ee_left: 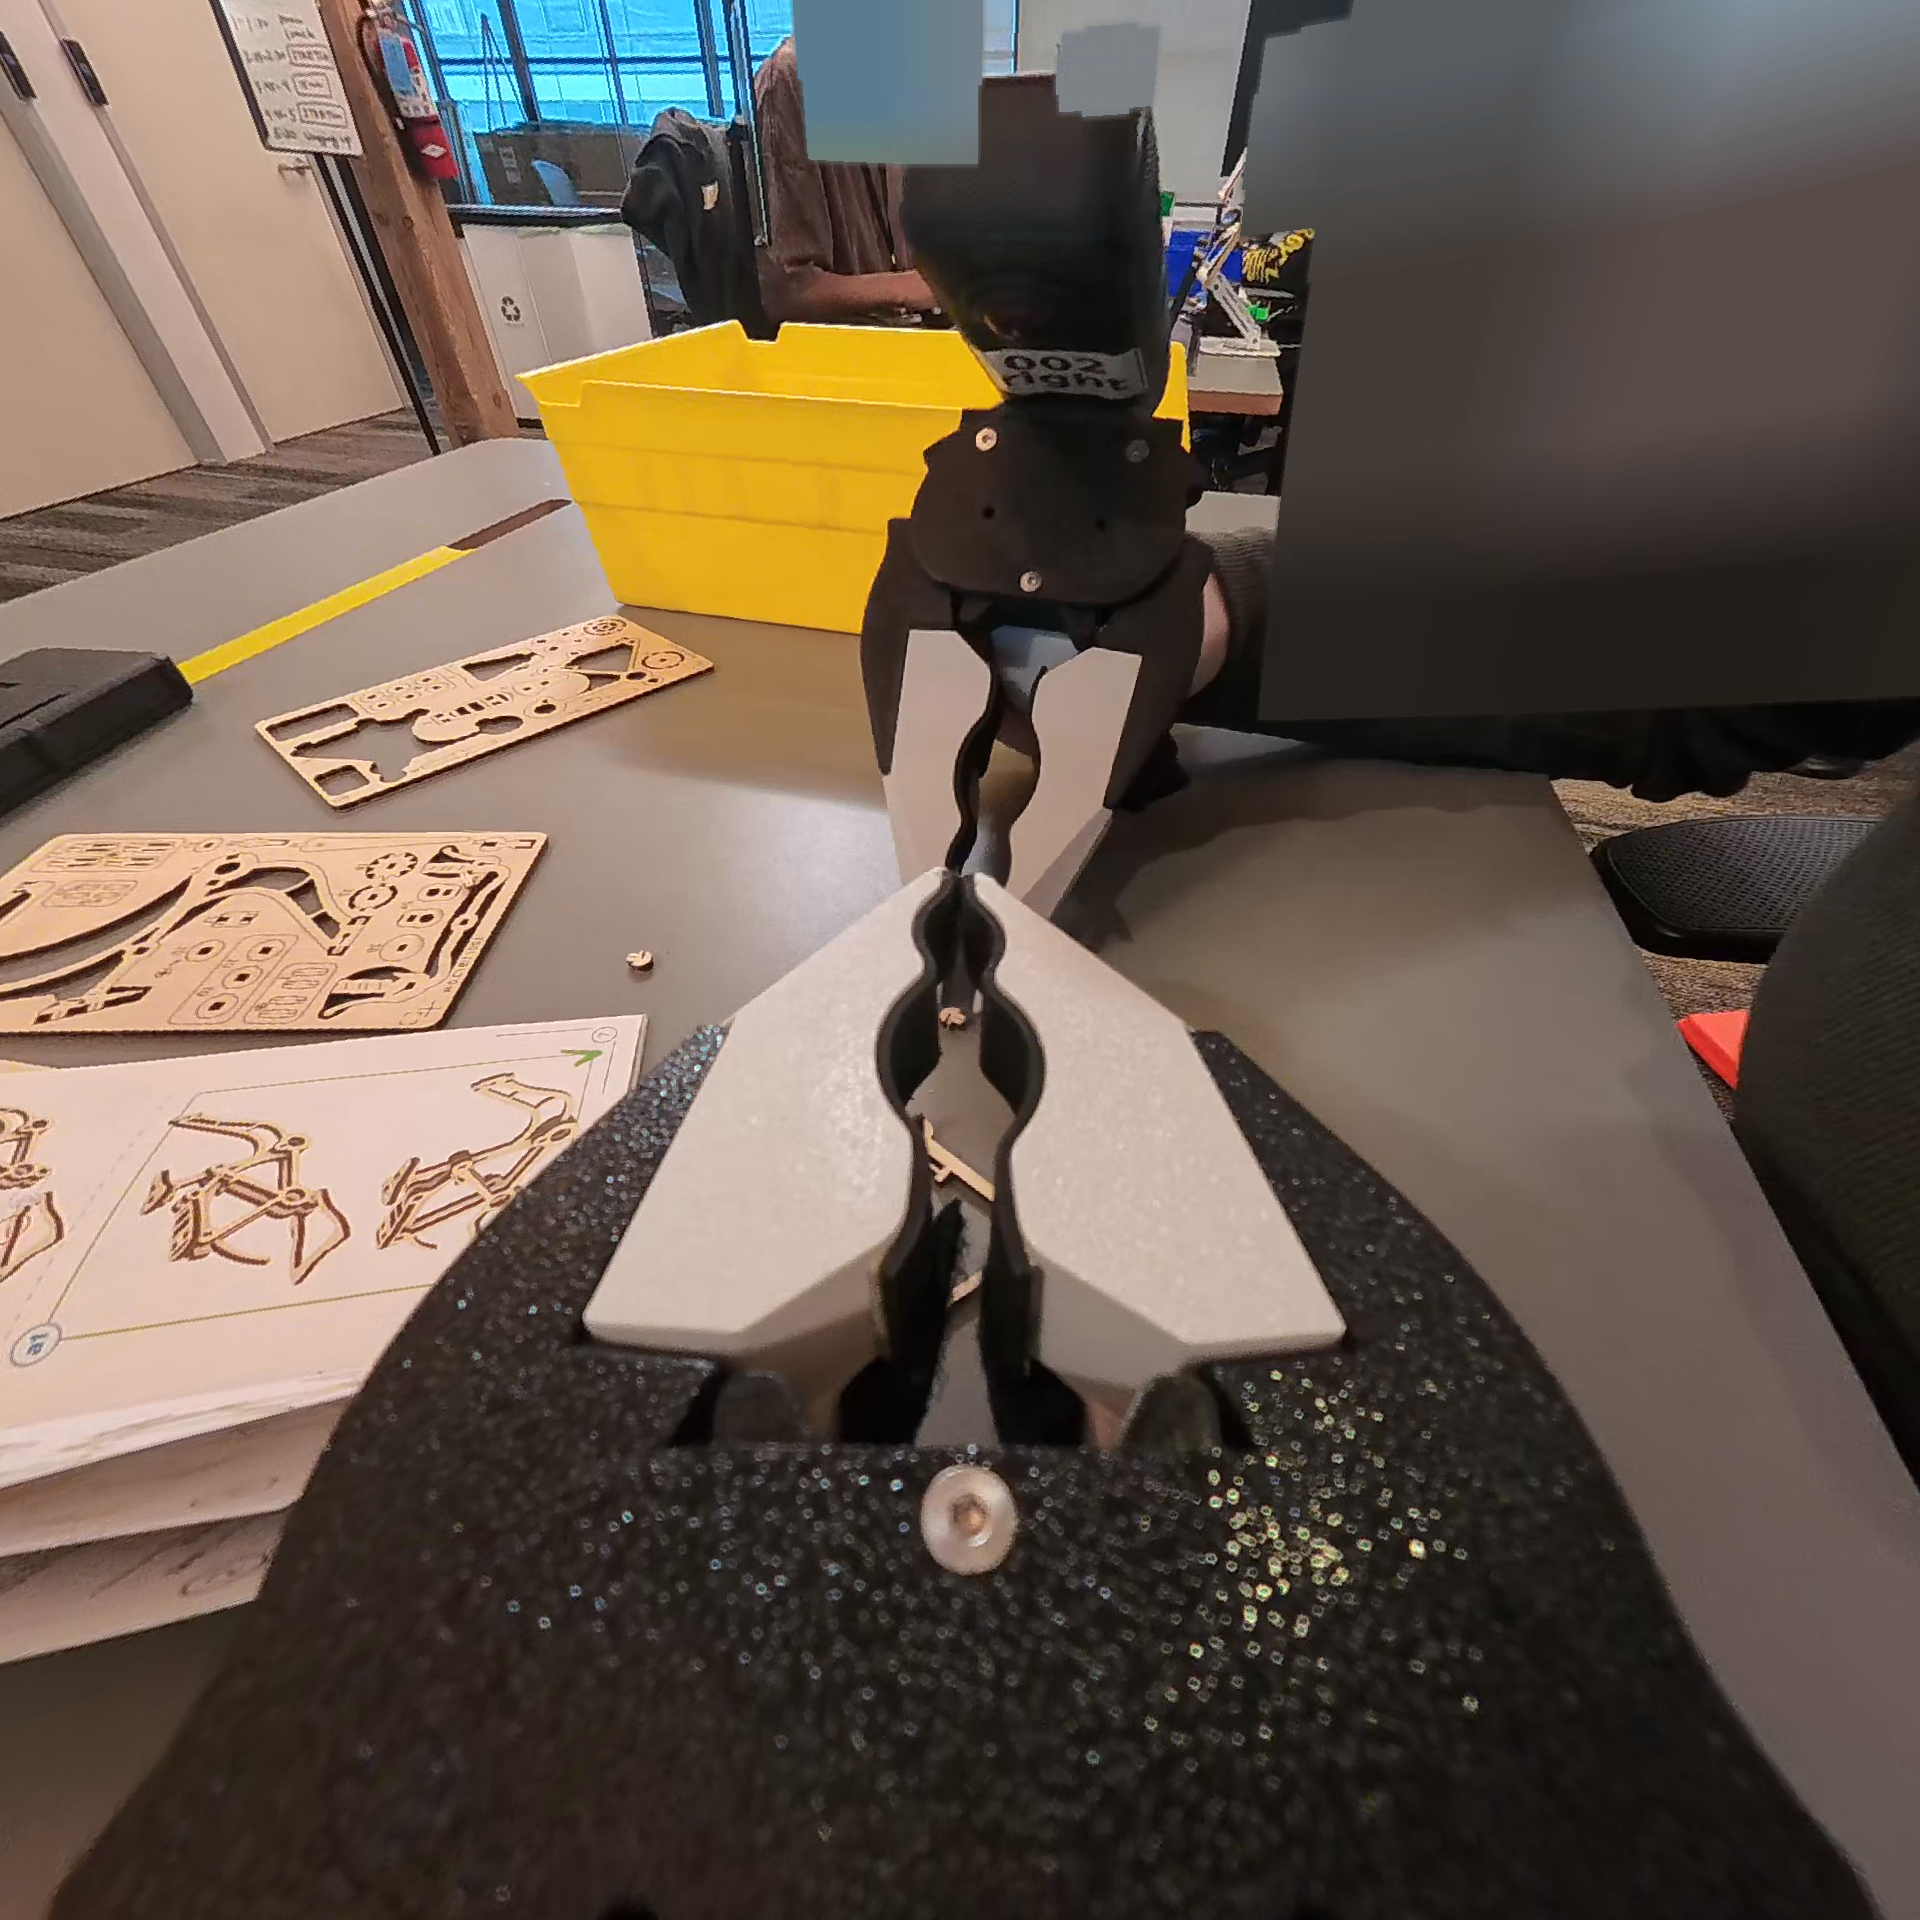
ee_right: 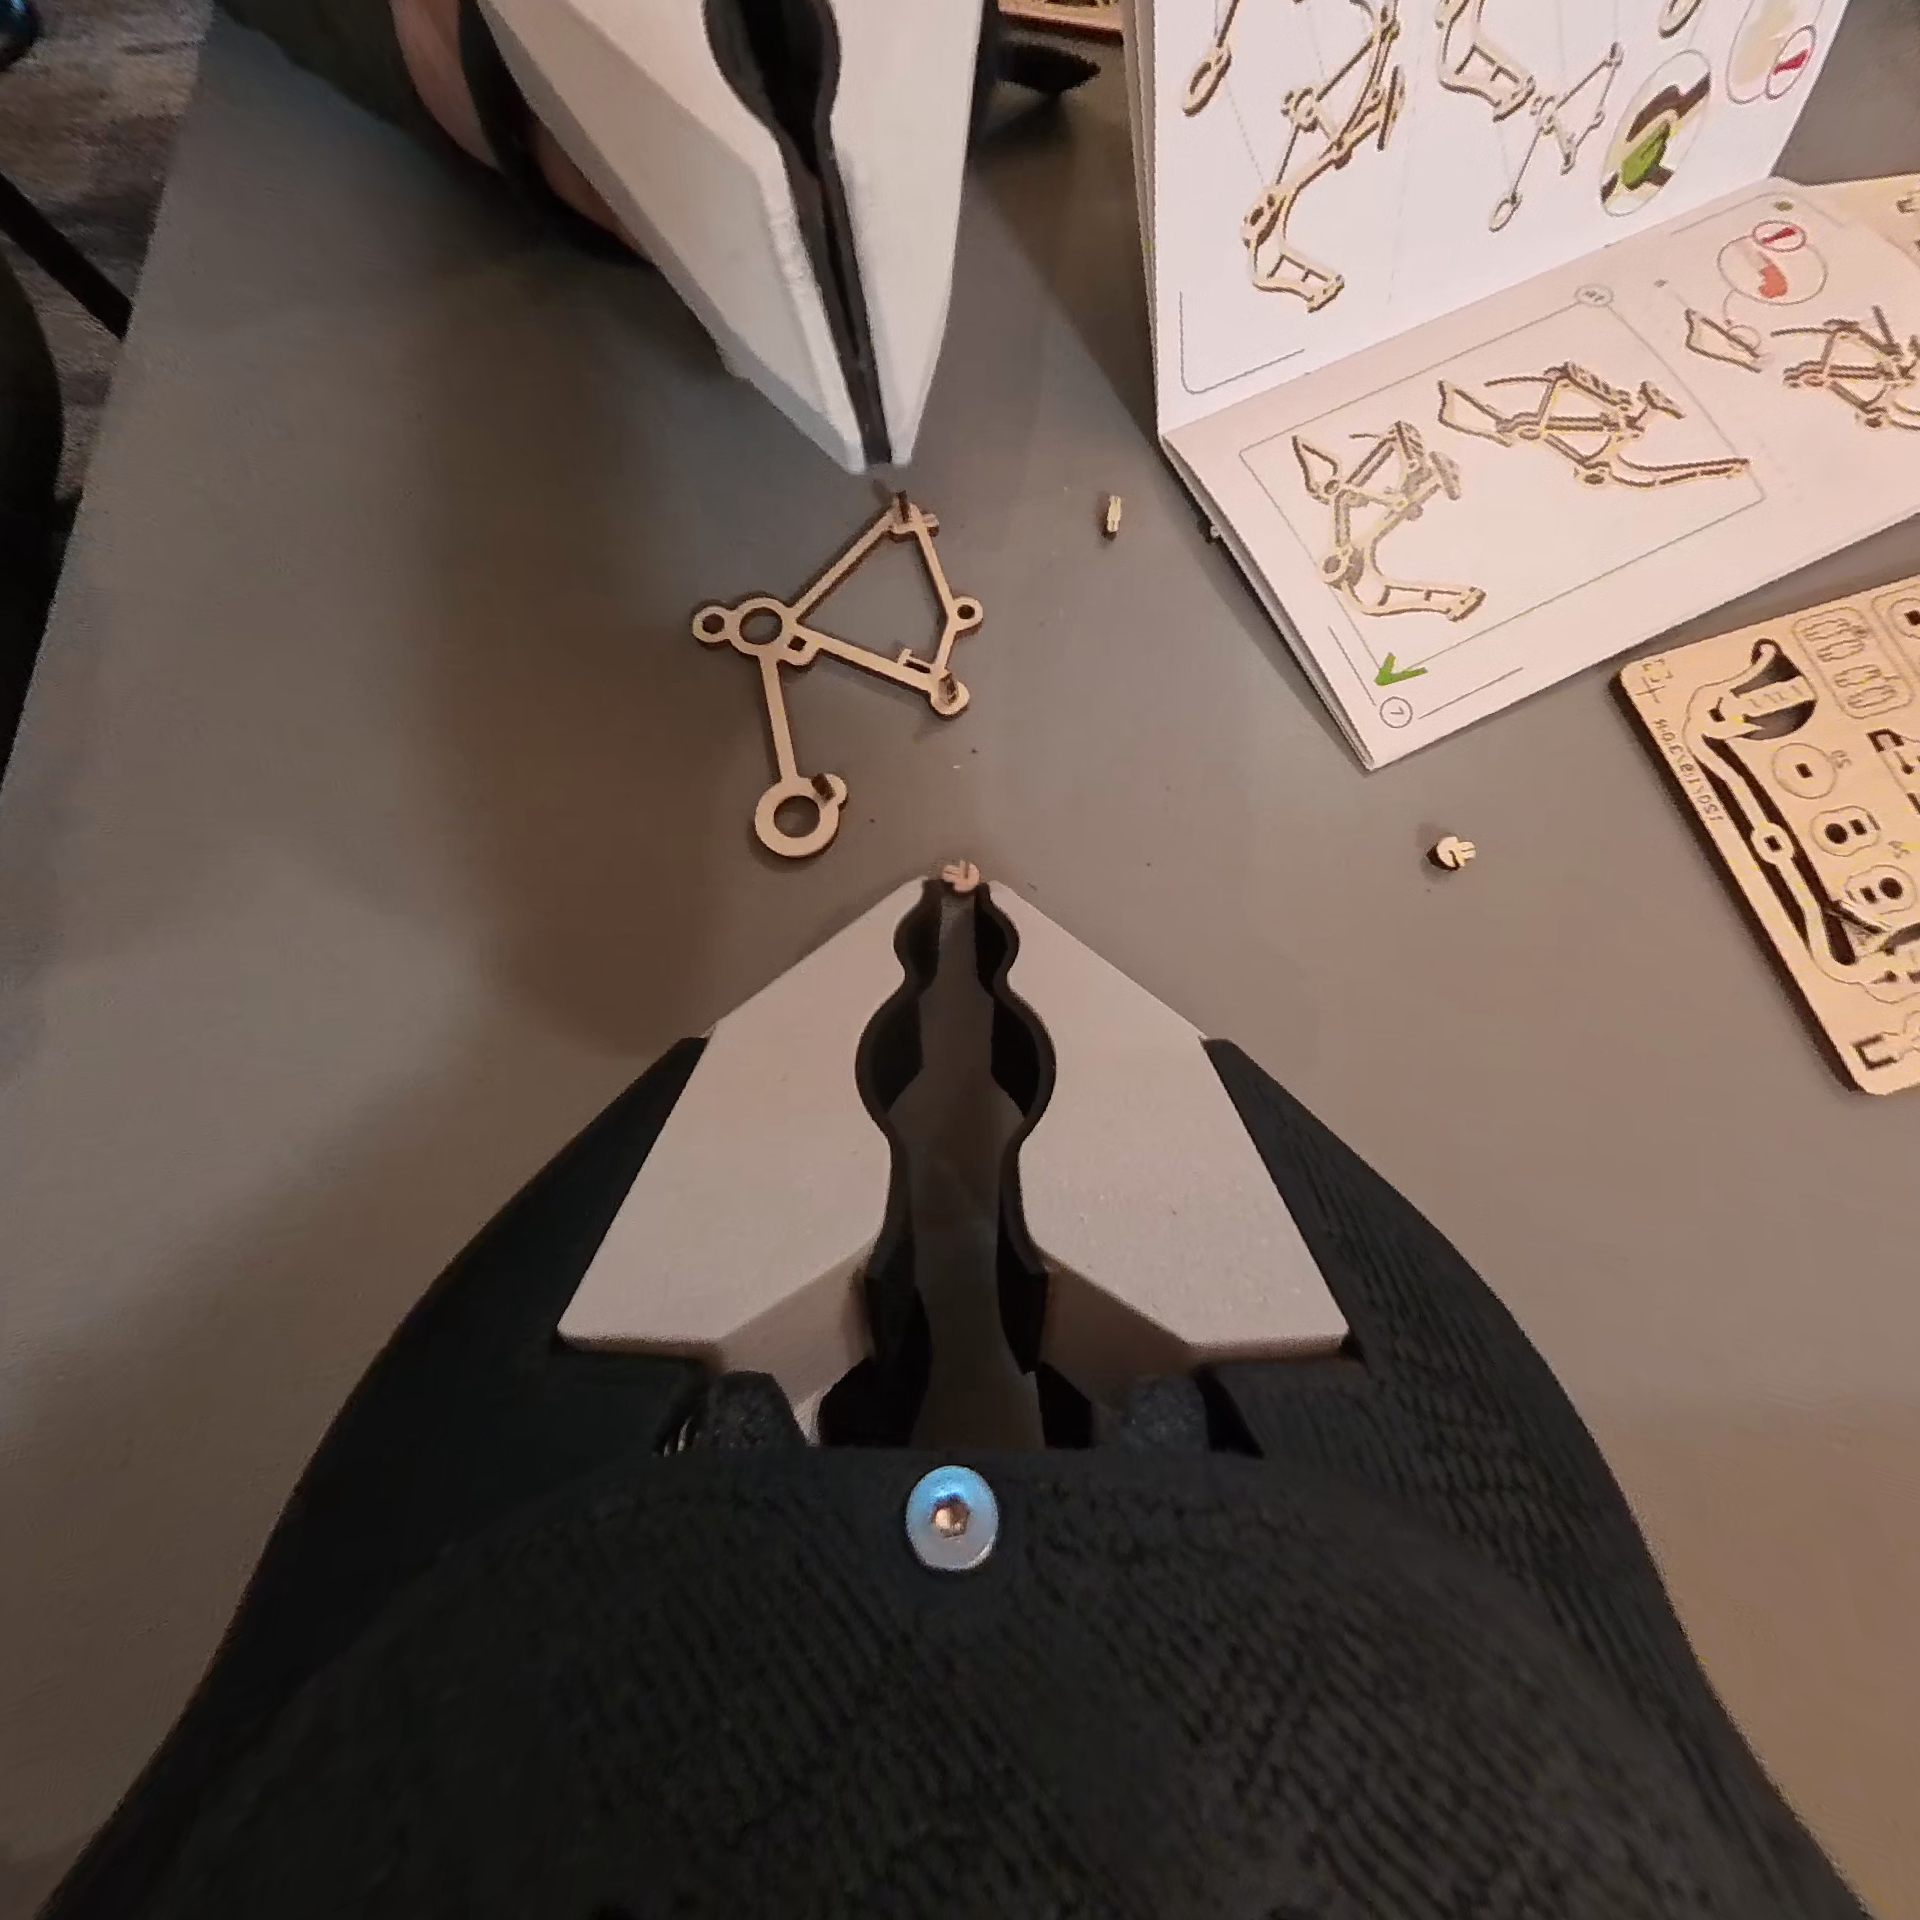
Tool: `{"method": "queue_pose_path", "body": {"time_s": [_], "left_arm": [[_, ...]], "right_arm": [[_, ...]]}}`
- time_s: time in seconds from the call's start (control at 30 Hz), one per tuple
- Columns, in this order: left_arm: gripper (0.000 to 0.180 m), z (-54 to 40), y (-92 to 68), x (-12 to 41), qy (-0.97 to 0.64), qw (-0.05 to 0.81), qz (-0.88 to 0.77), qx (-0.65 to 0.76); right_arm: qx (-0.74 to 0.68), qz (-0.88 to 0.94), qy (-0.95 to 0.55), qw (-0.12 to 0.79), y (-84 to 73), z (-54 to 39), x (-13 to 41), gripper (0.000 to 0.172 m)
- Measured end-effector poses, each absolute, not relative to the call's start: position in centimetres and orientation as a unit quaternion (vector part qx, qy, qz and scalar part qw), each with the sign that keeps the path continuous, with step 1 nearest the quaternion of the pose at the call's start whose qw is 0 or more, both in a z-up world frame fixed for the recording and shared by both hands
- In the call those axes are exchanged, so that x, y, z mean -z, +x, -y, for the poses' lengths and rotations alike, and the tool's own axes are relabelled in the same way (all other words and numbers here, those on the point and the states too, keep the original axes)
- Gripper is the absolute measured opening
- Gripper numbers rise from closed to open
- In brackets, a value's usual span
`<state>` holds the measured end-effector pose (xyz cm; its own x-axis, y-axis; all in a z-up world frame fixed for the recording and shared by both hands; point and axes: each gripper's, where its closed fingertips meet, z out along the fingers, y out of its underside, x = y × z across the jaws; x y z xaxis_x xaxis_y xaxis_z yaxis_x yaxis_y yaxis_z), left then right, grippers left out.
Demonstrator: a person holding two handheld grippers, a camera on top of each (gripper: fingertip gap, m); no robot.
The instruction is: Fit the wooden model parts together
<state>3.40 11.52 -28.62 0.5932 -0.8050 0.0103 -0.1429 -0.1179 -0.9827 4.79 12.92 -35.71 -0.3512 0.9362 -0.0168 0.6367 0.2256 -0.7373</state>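
The right claw (ee_right: 961, 883) pinches a tiny round wooden peg (ee_right: 958, 875) at its very tips, low over the grey tabletop (ee_right: 416, 935). The left claw (ee_right: 878, 473), pressed together on nothing, hovers just above the top corner of the flat triangular wooden frame (ee_right: 831, 644) lying between them

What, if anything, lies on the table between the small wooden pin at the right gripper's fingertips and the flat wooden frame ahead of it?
Nothing visible: only bare grey table separates the pin from the frame.
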Motion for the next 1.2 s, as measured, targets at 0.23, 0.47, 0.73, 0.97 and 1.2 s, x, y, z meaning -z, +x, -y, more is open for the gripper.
{"method": "queue_pose_path", "body": {"time_s": [0.23,0.47,0.73,0.97,1.2], "left_arm": [[0.0,-11.4,3.5,28.7,-0.689,0.565,-0.349,0.291],[0.0,-11.4,3.6,28.8,-0.689,0.564,-0.351,0.291],[0.0,-11.4,3.6,29.2,-0.695,0.551,-0.362,0.288],[0.015,-10.4,4.4,30.5,-0.657,0.537,-0.486,0.212],[0.024,-9.2,5.0,30.5,-0.57,0.564,-0.59,0.091]], "right_arm": [[-0.316,0.75,-0.529,0.24,4.7,-13.6,35.7,0.005],[-0.332,0.747,-0.527,0.232,4.6,-13.0,35.5,0.008],[-0.33,0.75,-0.525,0.232,4.4,-12.8,35.8,0.005],[-0.443,0.705,-0.52,0.192,4.1,-11.1,33.8,0.005],[-0.579,0.642,-0.487,0.126,4.3,-9.1,30.5,0.005]]}}
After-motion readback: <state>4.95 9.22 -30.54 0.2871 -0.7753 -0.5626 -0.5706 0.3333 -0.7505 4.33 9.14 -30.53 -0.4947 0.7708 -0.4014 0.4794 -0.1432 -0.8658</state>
